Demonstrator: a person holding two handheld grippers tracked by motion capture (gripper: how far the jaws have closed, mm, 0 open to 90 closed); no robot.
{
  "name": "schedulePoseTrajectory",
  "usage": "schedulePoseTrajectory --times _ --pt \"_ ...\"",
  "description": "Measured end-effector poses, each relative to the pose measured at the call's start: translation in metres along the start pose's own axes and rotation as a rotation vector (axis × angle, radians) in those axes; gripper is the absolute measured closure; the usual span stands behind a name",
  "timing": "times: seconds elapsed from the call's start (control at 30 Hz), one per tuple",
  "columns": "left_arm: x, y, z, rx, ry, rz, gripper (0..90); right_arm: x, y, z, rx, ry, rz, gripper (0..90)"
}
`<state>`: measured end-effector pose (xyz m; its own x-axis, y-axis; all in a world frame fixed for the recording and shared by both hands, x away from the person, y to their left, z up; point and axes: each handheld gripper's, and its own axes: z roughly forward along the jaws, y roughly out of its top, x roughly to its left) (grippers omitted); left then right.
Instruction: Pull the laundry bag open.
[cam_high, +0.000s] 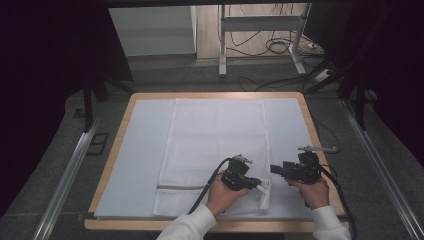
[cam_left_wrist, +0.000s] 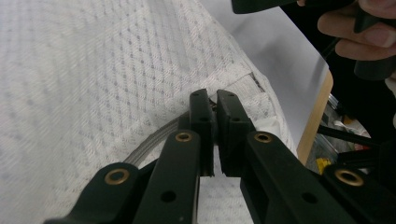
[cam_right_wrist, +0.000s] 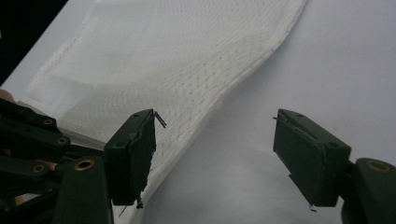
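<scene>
White mesh fabric, a laundry bag (cam_high: 215, 150) by the look of its grey zipper band (cam_high: 182, 187), lies flat on the pale blue mat (cam_high: 135, 150) of the wooden-edged table (cam_high: 112, 160). Its long axis runs away from the person, and the zipper crosses its near end from left to right.

Left gripper (cam_high: 260, 186): sits over the bag's near right corner. In the left gripper view its jaws stand pressed together on a small metal piece at the zipper's end, probably the zipper pull (cam_left_wrist: 213, 105); the mesh puckers up around the pinch.

Right gripper (cam_high: 274, 169): hovers just beside the bag's right edge, over bare mat, held off the surface. In the right gripper view its jaws stand wide apart with nothing between them; the bag's edge runs past its left jaw.

Judgement: the zipper track extends leftward from the pinch, so any opening pull would travel that way. The right gripper is the nearer free tool to pin the corner.
</scene>
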<state>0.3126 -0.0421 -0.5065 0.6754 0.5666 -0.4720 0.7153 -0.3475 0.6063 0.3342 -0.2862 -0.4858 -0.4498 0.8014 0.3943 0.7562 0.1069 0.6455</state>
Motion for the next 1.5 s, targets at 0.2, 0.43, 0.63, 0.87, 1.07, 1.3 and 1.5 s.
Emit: schedulePoseTrajectory --times 0.2,0.43,0.63,0.87,1.07,1.3,1.5 --pt "0.004 -0.002 -0.009 -0.012 0.009 -0.001 86.7 0.005 0.001 0.000 -0.003 0.025 0.012 28.9" --pt "0.005 -0.002 -0.018 -0.024 0.015 0.001 86.7 0.009 0.002 0.005 -0.005 0.072 0.050 28.7" --pt "0.004 -0.002 -0.019 -0.018 0.019 0.009 86.7 0.016 0.003 0.017 0.018 0.095 0.057 28.7" --pt "0.004 -0.002 -0.018 -0.021 0.018 0.009 86.7 0.024 0.004 0.031 0.036 0.087 0.061 28.7" --pt "0.003 -0.003 -0.017 -0.018 0.018 0.012 86.7 0.026 0.003 0.040 0.055 0.084 0.058 32.2" --pt "0.001 -0.003 -0.015 -0.013 0.018 0.016 86.7 0.030 0.000 0.052 0.096 0.110 0.051 44.4" --pt "0.001 -0.003 -0.013 -0.010 0.023 0.020 86.7 0.030 0.000 0.056 0.107 0.132 0.031 67.7"
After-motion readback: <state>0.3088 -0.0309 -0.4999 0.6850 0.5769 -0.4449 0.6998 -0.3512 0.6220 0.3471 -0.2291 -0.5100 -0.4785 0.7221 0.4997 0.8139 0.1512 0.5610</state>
